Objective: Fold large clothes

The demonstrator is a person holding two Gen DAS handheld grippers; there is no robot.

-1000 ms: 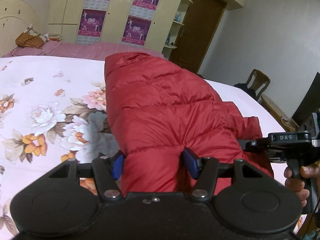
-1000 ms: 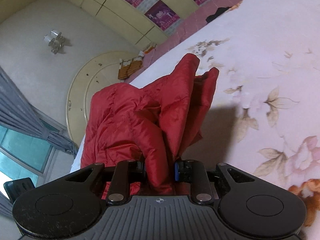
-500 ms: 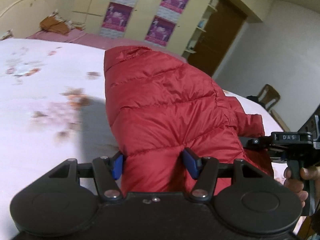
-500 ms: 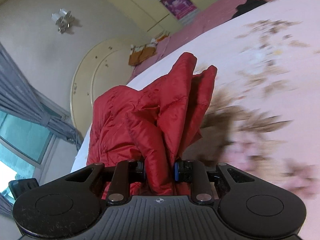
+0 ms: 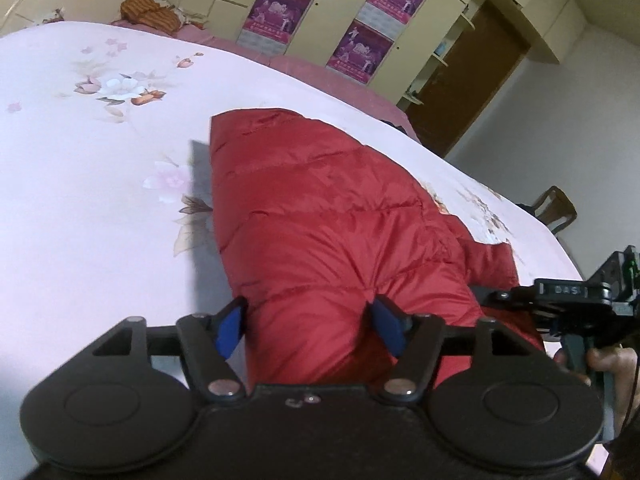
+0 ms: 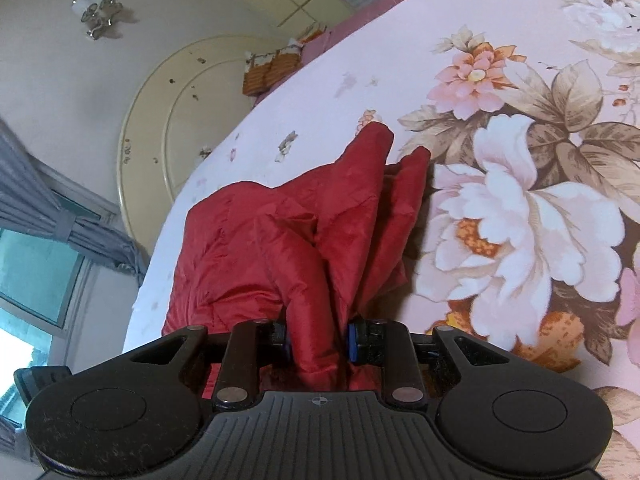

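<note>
Between the opening jaws of the left gripper (image 5: 310,326), the red jacket (image 5: 320,216) lies on the bed (image 5: 80,160); the right gripper (image 6: 318,340) clamps its bunched edge. Step: laying down a fold. Next: right release.

The near end of the red jacket (image 5: 320,240) runs down behind the body of the left claw (image 5: 310,326), so its hem there cannot be seen. To that claw's right, the right claw (image 5: 576,304) is cut off by the picture's edge, and only part of the hand (image 5: 600,364) gripping it shows. In the right wrist view, the bunched cloth between the right claw's (image 6: 318,340) pads drops out of sight behind the housing. Far beyond the left claw, the print on the purple posters (image 5: 360,52) is too small to read. The bed (image 5: 100,160) is cut off at the left edge.
</note>
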